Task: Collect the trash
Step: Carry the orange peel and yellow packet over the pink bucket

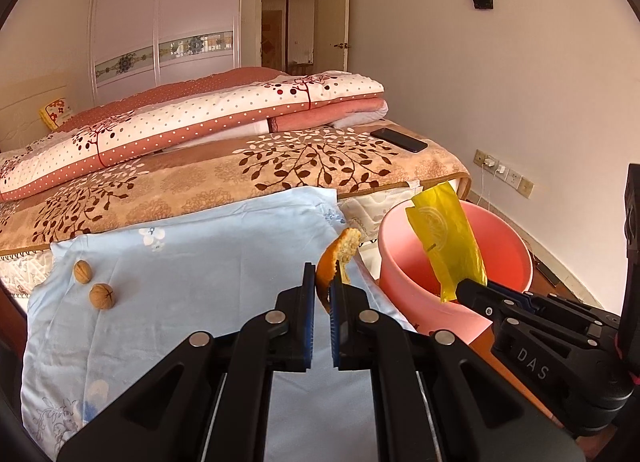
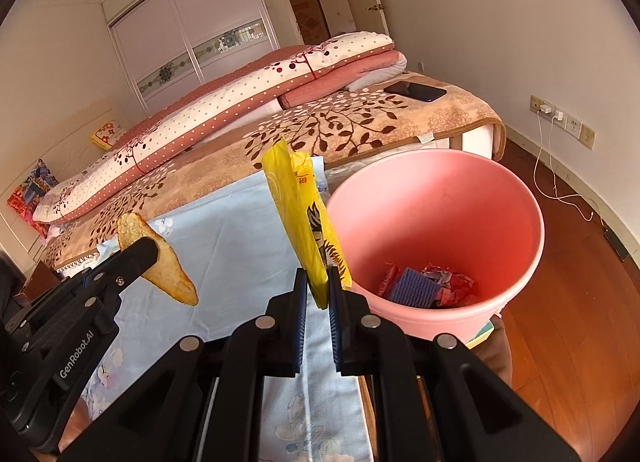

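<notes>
While the orange peel (image 1: 335,262) sits pinched upright in the left claw (image 1: 322,289), above the pale blue cloth (image 1: 192,262) and just short of the pink bucket (image 1: 516,246), the yellow wrapper (image 2: 308,230) stands on end in the clamped right claw (image 2: 318,291), close to the rim. Both long axes point up. That bucket lies ahead and to the right of both claws, with scraps already at its bottom. I judge the right hand is nearer, so the wrapper probably drops first. Two walnuts (image 1: 93,283) remain on the cloth, well apart from both claws.
</notes>
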A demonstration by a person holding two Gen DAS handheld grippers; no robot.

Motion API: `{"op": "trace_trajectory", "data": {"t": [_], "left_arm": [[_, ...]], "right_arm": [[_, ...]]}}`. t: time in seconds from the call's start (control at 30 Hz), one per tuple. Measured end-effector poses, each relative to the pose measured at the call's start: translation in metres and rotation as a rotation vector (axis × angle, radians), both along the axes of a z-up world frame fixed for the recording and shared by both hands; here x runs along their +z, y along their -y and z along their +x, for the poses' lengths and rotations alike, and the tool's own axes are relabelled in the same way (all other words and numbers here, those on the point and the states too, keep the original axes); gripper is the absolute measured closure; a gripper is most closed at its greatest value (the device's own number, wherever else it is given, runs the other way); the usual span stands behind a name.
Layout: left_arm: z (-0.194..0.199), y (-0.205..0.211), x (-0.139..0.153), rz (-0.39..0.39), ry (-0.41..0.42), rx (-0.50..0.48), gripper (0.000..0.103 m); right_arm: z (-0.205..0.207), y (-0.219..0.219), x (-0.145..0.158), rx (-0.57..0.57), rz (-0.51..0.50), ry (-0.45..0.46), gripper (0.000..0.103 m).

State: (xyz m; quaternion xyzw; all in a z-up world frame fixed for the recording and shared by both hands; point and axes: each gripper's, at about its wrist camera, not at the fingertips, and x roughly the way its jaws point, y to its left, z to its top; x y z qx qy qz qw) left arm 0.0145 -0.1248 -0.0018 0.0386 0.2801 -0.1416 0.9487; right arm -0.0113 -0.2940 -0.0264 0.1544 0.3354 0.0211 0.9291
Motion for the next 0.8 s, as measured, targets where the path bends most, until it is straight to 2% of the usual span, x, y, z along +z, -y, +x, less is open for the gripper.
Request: {"op": "trace_trajectory", "data": {"t": [0.43, 0.8], "left_arm": [[0.011, 0.039, 0.006, 0.013, 0.032, -0.061, 0.097], [0.025, 0.073, 0.001, 0.003, 0.013, -0.11, 0.097]], "right_arm": [[0.002, 0.034, 0.0, -0.076, 0.025, 0.009, 0.093], [0.006, 0.064, -0.006, -0.142, 0.038, 0.006, 0.093]]}}
